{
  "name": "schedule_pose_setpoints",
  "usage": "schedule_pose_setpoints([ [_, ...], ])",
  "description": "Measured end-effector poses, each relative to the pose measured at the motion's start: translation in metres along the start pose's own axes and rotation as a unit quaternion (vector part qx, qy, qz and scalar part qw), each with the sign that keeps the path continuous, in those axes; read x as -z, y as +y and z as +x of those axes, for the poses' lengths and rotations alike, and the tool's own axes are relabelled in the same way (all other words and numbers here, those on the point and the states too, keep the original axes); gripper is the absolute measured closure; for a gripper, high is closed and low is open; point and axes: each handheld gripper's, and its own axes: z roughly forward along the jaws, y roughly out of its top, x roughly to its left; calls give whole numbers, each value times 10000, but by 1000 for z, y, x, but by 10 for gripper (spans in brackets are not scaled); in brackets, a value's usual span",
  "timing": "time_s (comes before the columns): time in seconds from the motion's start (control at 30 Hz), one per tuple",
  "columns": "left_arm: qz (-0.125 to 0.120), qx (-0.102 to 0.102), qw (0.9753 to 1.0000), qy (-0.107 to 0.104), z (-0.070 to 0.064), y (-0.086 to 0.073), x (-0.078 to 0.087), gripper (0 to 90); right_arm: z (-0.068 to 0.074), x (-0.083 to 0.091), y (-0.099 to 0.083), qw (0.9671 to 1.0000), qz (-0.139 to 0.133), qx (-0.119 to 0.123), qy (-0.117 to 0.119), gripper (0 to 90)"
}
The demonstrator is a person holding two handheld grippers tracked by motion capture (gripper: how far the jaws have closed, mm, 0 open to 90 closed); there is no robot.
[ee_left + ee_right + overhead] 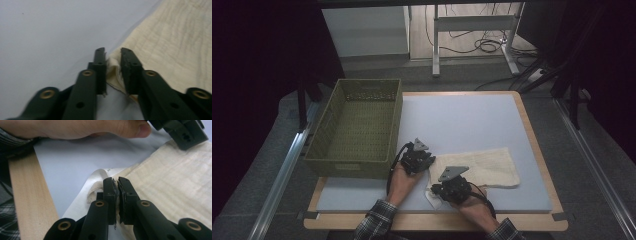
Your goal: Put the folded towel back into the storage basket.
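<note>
A cream cloth (484, 167) lies flat on the grey-blue mat (462, 117), at the near right. My left gripper (428, 162) sits at the cloth's near-left corner. In the left gripper view the left gripper (113, 53) holds a raised fold of the cloth (170, 45) between its narrowly spaced jaws. My right gripper (435, 192) is at the cloth's front-left edge. In the right gripper view the right gripper (117, 181) is pinched shut on a turned-up hem of the cloth (175, 177). The other hand (87, 128) and its gripper (182, 132) show beyond.
A green woven basket (344, 167) with nothing in it stands at the mat's left side, close to my left gripper. The mat rests on a wooden board whose edge (27, 195) runs near the right gripper. Desk legs and cables are on the floor beyond the table.
</note>
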Motion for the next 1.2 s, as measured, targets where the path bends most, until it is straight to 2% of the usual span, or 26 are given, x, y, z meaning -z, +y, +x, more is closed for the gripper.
schedule_pose_setpoints([
  [0.03,-11,24,10000,-18,0,0,0,833,-1,1,0,10000,-27,-28,29,852],
  [0.1,-66,50,10000,-42,1,1,1,857,-1,3,0,9999,-84,-58,50,852],
  [0.2,-93,136,9997,-164,2,4,4,860,-2,10,1,9998,-195,-54,68,852],
  [0.4,-454,114,9986,-251,-3,21,18,860,-5,28,3,9989,-452,-88,53,852],
  [0.53,-580,32,9977,-344,-9,37,19,859,-10,43,1,9980,-619,-142,-36,851],
  [0.83,-645,-278,9964,-479,-31,69,0,859,-32,79,-17,9947,-868,-425,-353,851],
  [1.03,-726,-450,9946,-588,-44,86,-17,859,-49,97,-34,9913,-967,-710,-547,851],
  [1.2,-673,-583,9939,-658,-56,100,-32,858,-61,109,-47,9886,-1006,-883,-687,851],
])
